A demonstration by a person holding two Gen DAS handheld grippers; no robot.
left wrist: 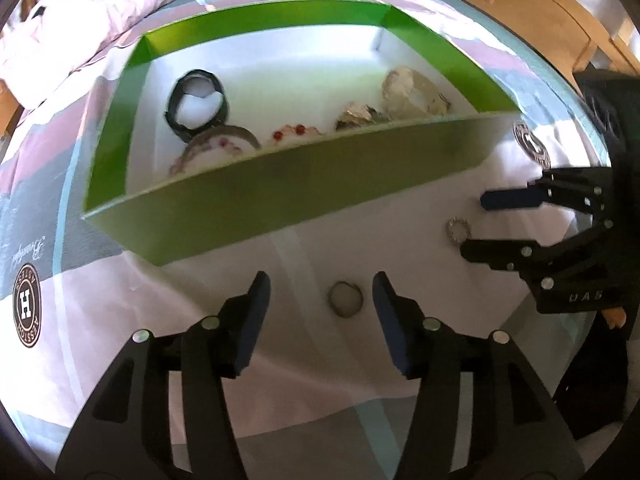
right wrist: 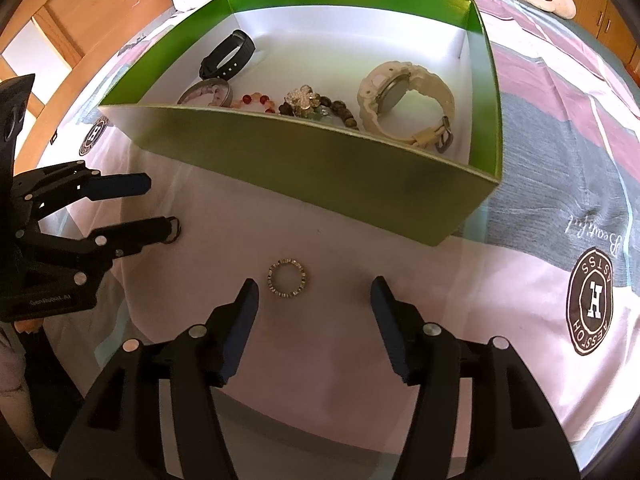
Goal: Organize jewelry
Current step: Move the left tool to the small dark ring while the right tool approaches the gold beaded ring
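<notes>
Green cardboard walls of the box (right wrist: 312,168) stood just beyond both rings on the bedsheet (right wrist: 500,280). The left gripper (left wrist: 322,300) was open, its pads clear of the plain ring (left wrist: 346,299) lying between them. The right gripper (right wrist: 314,292) was open too, with the studded ring (right wrist: 287,279) nearer its left finger, untouched. Bare sheet lay between the rings and the box's near wall.

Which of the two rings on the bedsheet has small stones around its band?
The studded ring before the right gripper; the plain ring by the left gripper is smooth.
</notes>
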